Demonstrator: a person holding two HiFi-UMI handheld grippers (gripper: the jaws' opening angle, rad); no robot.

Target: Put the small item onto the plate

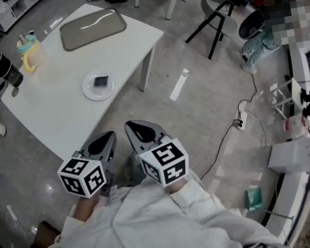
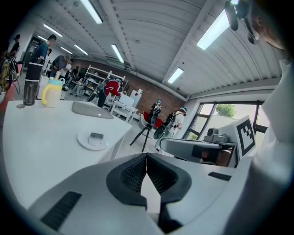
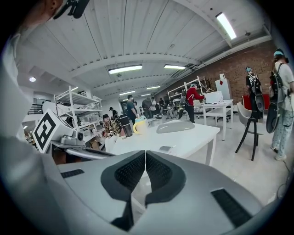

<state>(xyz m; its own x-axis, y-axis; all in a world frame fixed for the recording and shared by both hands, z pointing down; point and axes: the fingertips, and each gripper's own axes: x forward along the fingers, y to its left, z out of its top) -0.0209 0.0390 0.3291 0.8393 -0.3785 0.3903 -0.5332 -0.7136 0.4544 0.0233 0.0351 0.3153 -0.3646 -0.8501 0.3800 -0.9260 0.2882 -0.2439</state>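
Note:
A small dark flat item (image 1: 101, 80) lies on a white round plate (image 1: 92, 93) near the front right part of the white table (image 1: 54, 117). Both grippers hang side by side over the floor, short of the table's near edge. My left gripper (image 1: 111, 135) is shut with nothing between its jaws, and so is my right gripper (image 1: 129, 125). In the left gripper view the plate (image 2: 87, 143) with the item (image 2: 96, 136) lies ahead to the left of the shut jaws (image 2: 146, 156). The right gripper view shows the item (image 3: 167, 149) just beyond the closed tips (image 3: 145, 153).
A grey tray (image 1: 92, 28) lies at the table's far side. A yellow pitcher with a teal lid (image 1: 30, 53) and a black bottle (image 1: 4, 68) stand at the left. Chairs, a tripod (image 1: 214, 19) and cables are on the floor to the right.

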